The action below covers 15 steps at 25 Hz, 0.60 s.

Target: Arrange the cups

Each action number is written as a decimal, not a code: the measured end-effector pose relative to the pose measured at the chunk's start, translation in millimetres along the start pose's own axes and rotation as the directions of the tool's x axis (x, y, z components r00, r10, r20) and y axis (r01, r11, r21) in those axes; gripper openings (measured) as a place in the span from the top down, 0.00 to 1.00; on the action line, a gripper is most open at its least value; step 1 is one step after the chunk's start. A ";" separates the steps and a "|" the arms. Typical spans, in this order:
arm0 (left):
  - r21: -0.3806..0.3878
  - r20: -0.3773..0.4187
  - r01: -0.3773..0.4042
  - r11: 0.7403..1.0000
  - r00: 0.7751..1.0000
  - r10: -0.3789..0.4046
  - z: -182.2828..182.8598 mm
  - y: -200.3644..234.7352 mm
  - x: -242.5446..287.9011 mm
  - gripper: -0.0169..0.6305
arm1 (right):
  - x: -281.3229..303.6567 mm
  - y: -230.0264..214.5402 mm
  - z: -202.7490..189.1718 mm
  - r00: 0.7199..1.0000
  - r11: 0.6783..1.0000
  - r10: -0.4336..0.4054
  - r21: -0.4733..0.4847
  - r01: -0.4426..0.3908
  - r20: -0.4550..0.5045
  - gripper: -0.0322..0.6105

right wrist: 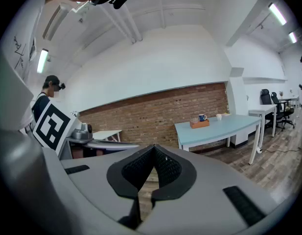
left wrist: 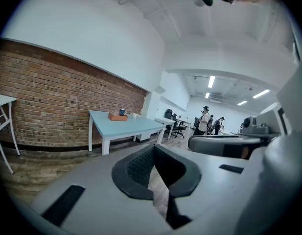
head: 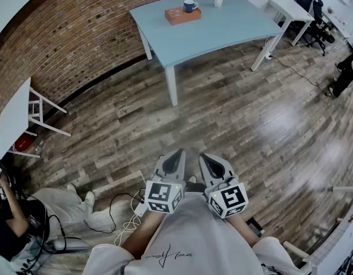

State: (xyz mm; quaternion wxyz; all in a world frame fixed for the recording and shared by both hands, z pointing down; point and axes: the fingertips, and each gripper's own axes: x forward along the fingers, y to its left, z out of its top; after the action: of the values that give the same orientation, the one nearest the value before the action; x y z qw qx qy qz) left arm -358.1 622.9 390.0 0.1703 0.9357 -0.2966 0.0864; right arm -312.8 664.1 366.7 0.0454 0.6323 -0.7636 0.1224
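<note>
Wood-plank floor [head: 239,113] lies beneath the left tongs [head: 175,158] and right tongs [head: 212,164], both closed and empty; well ahead, a dark blue mug [head: 189,6] tops a brown box [head: 182,16] near a small white cup [head: 218,1] on the pale blue surface [head: 233,30]

Left tool [head: 177,153], right tool [head: 205,157] grey; white shirt [head: 182,236].

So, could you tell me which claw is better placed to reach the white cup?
Right, marginally: the white cup stands right of the blue cup, on the side of the right claw. It and the left claw are shut, empty and far from the table.
</note>
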 end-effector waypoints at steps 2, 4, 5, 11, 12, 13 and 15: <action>-0.001 0.002 -0.020 1.000 1.000 0.020 -0.1 -1.0 2.6 0.96 | -2.6 -6.1 -1.3 1.000 1.000 -0.001 0.005 0.001 0.004 0.92; 0.001 -0.002 -0.029 1.000 1.000 0.029 -0.1 -2.3 4.7 0.96 | -4.2 -11.2 -2.7 1.000 1.000 -0.007 0.015 0.007 0.001 0.92; 0.003 -0.005 -0.030 1.000 1.000 0.030 0.3 -3.1 5.1 0.96 | -5.0 -12.8 -3.0 1.000 1.000 -0.010 0.021 0.010 -0.001 0.92; 0.014 -0.033 -0.012 1.000 0.999 0.013 -2.6 -10.7 12.6 0.96 | -4.6 -17.6 -1.9 1.000 0.999 0.000 0.033 -0.001 0.019 0.92; 0.011 -0.042 -0.006 1.000 0.999 0.007 -5.3 -11.6 15.2 0.96 | -3.8 -18.0 -1.5 1.000 0.999 0.012 0.043 -0.013 0.026 0.92; 0.009 -0.049 0.003 1.000 0.999 -0.002 -6.9 -12.0 18.2 0.96 | -2.6 -19.0 0.0 0.999 0.998 0.019 0.051 -0.021 0.035 0.92; 0.015 -0.051 0.031 0.999 0.998 -0.030 -5.4 -11.1 25.8 0.96 | 2.9 -24.2 4.6 0.999 0.998 0.019 0.057 -0.021 0.045 0.92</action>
State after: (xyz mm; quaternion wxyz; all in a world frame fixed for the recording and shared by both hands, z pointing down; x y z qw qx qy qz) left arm -331.1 619.8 398.8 0.1714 0.9391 -0.2770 0.1098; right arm -289.4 656.0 366.1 0.0089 0.6282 -0.7670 0.1304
